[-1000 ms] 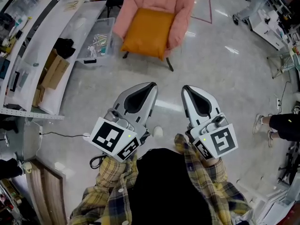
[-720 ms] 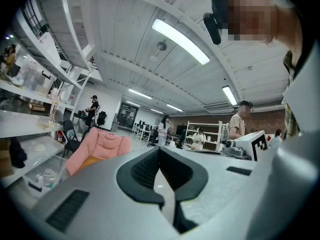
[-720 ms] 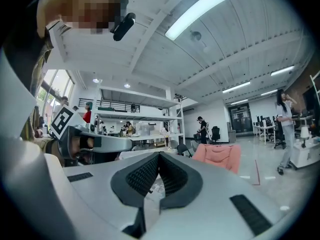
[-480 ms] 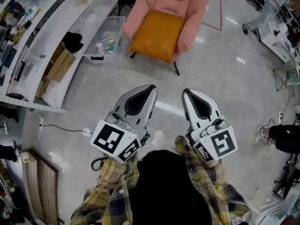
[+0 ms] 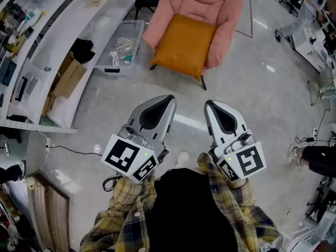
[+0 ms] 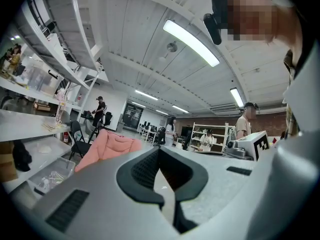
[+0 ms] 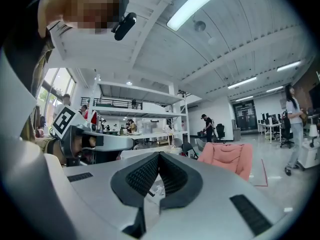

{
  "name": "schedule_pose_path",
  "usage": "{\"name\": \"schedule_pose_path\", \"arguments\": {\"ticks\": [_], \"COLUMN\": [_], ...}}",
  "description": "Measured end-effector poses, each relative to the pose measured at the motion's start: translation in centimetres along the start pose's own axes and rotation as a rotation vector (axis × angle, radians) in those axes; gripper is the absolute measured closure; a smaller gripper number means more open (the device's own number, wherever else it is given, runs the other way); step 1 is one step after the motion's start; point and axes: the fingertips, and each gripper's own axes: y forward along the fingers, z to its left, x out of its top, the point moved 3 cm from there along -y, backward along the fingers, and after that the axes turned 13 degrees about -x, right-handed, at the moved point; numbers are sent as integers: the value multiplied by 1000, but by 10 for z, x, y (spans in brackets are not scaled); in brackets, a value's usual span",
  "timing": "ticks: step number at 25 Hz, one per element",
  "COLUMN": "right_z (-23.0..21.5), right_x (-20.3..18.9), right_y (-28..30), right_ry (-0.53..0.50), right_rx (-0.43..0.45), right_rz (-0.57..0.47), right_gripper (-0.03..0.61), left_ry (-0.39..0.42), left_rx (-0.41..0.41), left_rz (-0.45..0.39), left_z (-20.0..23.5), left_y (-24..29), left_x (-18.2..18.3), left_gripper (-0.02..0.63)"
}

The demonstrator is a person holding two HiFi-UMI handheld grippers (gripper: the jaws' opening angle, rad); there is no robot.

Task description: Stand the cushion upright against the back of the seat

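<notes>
Both clenched on nothing, the left gripper (image 5: 169, 96) and right gripper (image 5: 208, 103) hang well short of the pink armchair (image 5: 212, 1), whose orange cushion (image 5: 184, 45) lies flat on the seat, out to its front edge; I'd step in square, open wide and take both front corners.

The square orange cushion (image 5: 184, 46) lies flat on the seat of the pink armchair (image 5: 210, 4), covering most of it and not propped against the back. Both stand on the floor well ahead of the left tongs (image 5: 170, 96) and right tongs (image 5: 208, 103).
</notes>
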Motion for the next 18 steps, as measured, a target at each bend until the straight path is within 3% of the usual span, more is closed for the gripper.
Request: {"name": "schedule_pose_path", "arguments": {"ticks": [10,18], "right_z": [39,48], "right_x": [17,9], "right_y": [117,160], "right_ry": [48,45], "right_rx": [-57,-175], "right_rz": [-35,-1], "right_gripper": [560,560], "left_ry": [-2,-33], "left_rx": [-54,-125], "left_rz": [23,66], "left_z": [121,181], "left_y": [-19,-26], "left_x": [37,39], "left_gripper": [611,611]}}
